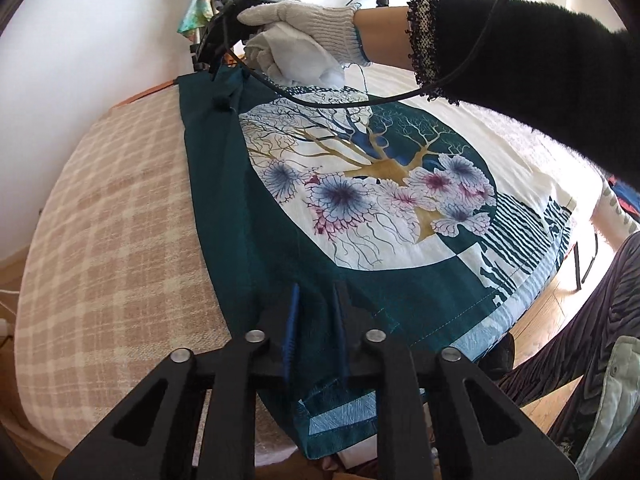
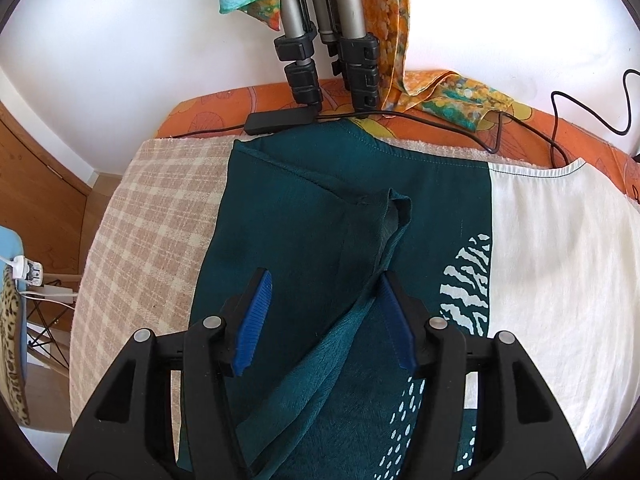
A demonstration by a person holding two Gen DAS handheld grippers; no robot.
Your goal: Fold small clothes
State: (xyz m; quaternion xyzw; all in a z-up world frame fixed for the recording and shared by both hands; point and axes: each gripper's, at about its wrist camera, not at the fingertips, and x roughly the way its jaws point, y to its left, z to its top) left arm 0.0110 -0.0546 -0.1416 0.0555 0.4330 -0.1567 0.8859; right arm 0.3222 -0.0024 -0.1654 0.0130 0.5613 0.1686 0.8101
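Garment, smooth teal cloth with round floral print, lies on checked blanket.

No readable text, labels or numbers, garment print purely pictorial

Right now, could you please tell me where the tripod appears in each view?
Left wrist view: the tripod stands at top centre-left, mostly hidden behind the right gripper.
Right wrist view: its legs fill the top centre.
Shared landmark: the teal garment on the checked blanket.
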